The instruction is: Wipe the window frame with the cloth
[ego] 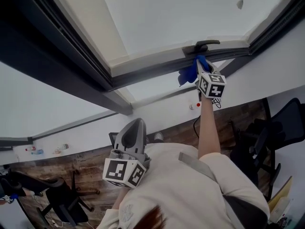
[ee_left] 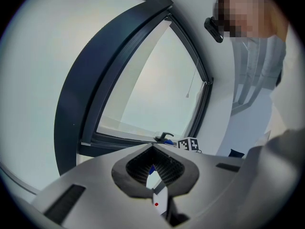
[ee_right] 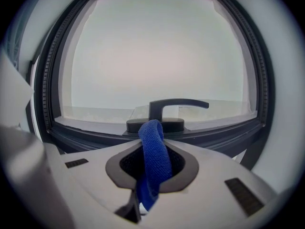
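The dark window frame (ego: 157, 70) runs across the head view, and its black handle (ego: 207, 44) sits on the lower rail. My right gripper (ego: 202, 70) is raised to that rail just under the handle, shut on a blue cloth (ego: 189, 74). In the right gripper view the cloth (ee_right: 155, 151) loops up out of the shut jaws of my right gripper (ee_right: 152, 163), its top just in front of the handle (ee_right: 167, 111) and the frame rail (ee_right: 95, 133). My left gripper (ego: 131, 140) hangs low by the person's chest, far from the window, shut and holding nothing (ee_left: 153, 168).
A blind cord with a small weight (ego: 240, 4) hangs before the glass. White wall surrounds the window. Below are a wooden floor, black office chairs (ego: 57, 194) and a small red-and-white object (ego: 194, 106) on the wall. The person's torso (ego: 190, 194) fills the lower middle of the view.
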A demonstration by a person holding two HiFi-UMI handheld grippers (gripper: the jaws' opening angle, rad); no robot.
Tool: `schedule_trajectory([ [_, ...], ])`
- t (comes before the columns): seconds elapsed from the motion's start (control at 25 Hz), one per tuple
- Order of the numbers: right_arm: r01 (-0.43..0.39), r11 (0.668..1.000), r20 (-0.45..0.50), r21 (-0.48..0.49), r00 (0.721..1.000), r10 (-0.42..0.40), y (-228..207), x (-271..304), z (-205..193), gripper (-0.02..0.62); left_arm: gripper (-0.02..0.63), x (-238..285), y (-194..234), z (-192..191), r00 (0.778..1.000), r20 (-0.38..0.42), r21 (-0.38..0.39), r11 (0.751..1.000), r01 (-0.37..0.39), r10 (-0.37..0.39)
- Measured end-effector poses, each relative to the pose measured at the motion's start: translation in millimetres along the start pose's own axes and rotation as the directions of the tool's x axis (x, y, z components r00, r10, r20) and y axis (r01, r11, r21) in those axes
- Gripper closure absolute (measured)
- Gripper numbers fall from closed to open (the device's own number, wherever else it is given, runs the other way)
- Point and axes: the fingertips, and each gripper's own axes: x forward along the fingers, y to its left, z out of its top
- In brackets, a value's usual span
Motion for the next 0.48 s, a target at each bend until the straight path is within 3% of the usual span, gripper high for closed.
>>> schedule_trajectory([
  [0.12,-0.047,0.996,0.028,0.078,0.999,0.045,21.5,-8.6,2.4,0.546,0.600,-6.3,1.5,0.6,1.000,-0.003,0.003,1.000,0.012,-0.012],
  [0.24,-0.227,0.961,0.047,0.159,0.974,0.222,91.4,-15.3,0.6,0.546,0.601,-13.9,5.1,1.4,1.000,-0.012,0.009,1.000,0.019,-0.019],
  [0.36,-0.469,0.867,0.069,0.168,0.883,0.464,197.1,-25.3,5.8,0.546,0.600,-22.3,3.2,5.3,0.999,-0.023,0.022,0.999,0.035,-0.035],
  [0.48,-0.600,0.795,0.045,0.088,0.800,0.599,280.8,-33.1,13.1,0.546,0.601,-33.0,6.0,9.5,0.999,-0.024,0.028,0.999,0.039,-0.039],
])
